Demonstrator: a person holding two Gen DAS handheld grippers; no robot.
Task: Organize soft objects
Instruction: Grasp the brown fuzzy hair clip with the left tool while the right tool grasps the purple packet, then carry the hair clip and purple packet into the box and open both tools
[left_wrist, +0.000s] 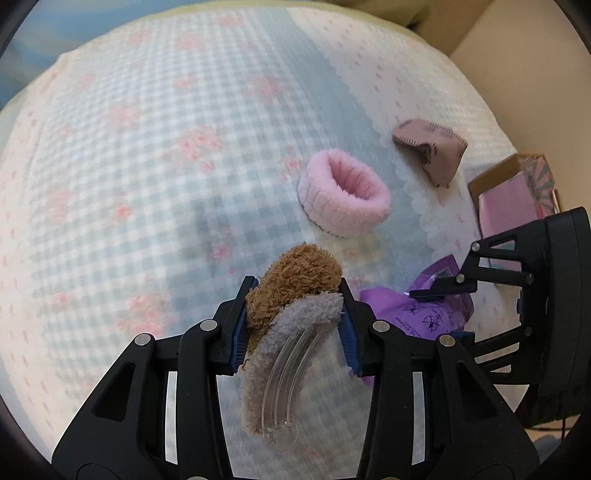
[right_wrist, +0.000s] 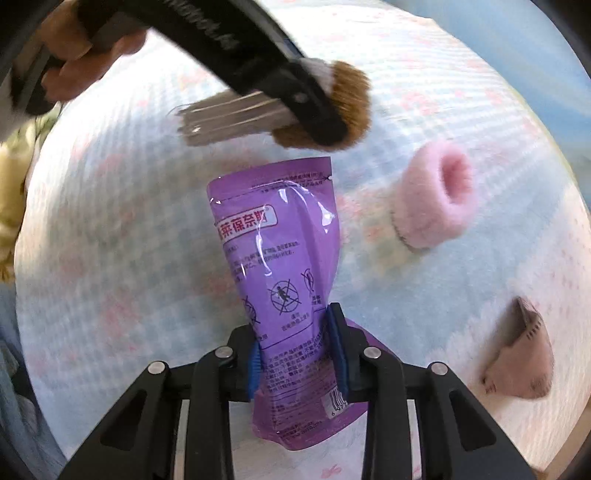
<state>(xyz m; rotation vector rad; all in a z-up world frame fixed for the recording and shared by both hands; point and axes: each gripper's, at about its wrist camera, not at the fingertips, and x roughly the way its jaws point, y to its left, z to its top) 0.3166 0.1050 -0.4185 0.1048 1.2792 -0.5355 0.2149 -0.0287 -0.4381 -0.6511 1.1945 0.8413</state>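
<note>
My left gripper is shut on a fluffy brown-and-grey hair clip with a clear plastic comb, held above the bed. My right gripper is shut on a purple plastic pouch with printed text. In the left wrist view the right gripper sits to the right, with the pouch in it. In the right wrist view the left gripper holds the clip above the pouch. A pink fluffy band and a mauve folded cloth lie on the bed; both show in the right wrist view, the band and the cloth.
The bed has a checked blue, white and pink cover. An open cardboard box with pink contents stands beside the bed at the right. A beige wall is behind. A hand holds the left gripper's handle.
</note>
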